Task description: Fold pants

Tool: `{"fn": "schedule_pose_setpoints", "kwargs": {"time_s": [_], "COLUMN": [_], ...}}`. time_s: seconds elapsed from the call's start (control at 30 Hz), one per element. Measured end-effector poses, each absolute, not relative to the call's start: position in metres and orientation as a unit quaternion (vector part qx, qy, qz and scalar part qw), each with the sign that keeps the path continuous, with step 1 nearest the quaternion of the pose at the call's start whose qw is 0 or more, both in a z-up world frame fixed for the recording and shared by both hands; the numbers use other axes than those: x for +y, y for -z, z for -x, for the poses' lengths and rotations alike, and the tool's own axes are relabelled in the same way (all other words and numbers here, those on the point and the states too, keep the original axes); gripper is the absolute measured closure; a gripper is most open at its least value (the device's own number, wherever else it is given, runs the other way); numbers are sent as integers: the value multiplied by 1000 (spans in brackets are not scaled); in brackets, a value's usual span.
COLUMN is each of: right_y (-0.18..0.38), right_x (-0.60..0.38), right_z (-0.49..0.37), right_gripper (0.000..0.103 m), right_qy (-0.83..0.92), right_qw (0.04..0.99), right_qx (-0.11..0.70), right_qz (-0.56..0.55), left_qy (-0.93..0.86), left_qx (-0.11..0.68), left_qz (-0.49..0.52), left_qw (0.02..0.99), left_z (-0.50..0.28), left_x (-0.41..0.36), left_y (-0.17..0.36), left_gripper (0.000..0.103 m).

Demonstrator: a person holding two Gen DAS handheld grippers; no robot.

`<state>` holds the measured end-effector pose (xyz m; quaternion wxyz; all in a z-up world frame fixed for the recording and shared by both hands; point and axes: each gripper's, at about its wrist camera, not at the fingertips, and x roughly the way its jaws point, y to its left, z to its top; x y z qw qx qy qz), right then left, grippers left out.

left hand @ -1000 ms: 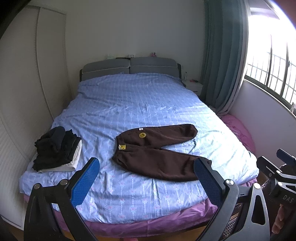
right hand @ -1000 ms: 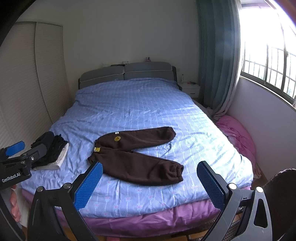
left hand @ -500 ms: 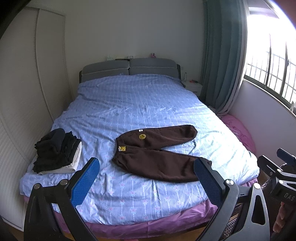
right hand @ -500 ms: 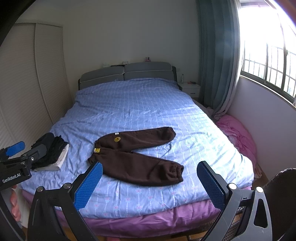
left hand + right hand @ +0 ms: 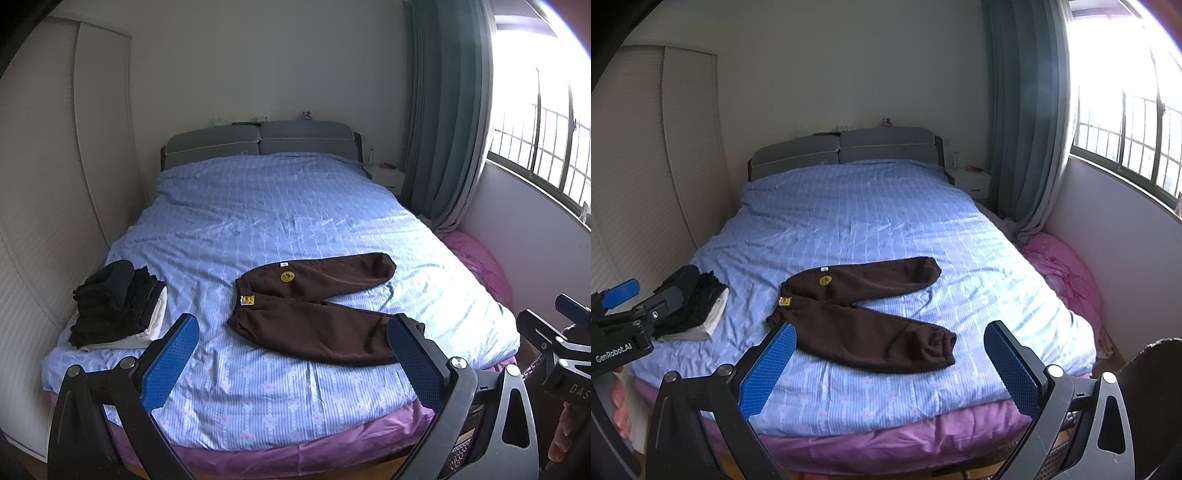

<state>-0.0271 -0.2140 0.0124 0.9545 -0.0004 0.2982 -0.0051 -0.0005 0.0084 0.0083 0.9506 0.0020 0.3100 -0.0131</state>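
Observation:
Dark brown pants [image 5: 314,310] lie spread flat on the blue bedspread [image 5: 277,221] near the foot of the bed, waistband to the left, two legs splayed to the right. They also show in the right wrist view [image 5: 864,314]. My left gripper [image 5: 291,354] is open and empty, held in the air in front of the foot of the bed. My right gripper [image 5: 890,362] is open and empty, likewise short of the bed. Neither touches the pants.
A pile of folded dark clothes on a white item [image 5: 118,306] sits at the bed's near left corner. A white wardrobe [image 5: 55,184] stands left. A pink bundle [image 5: 1067,273], a curtain and a window are on the right. A nightstand [image 5: 386,177] is beside the grey headboard [image 5: 258,140].
Both views have shifted only slightly; the bed and pants sit a little differently in frame. Both grippers stay open and the pants have not moved.

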Motion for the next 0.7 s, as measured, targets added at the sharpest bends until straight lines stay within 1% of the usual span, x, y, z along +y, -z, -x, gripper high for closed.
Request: {"fn": "schedule_pose_setpoints", "kwargs": {"time_s": [0.7], "right_y": [-12], "right_x": [-211], "right_z": [29], "right_gripper": [0], "right_qy": [2], "right_qw": [954], "right_qx": [299], "right_qz": [3], "left_qy": [11], "left_qx": [310], "left_qz": [-2], "left_qw": [951], "left_z": [2], "left_x": [10], "left_y": [-9], "left_gripper": [0]}}
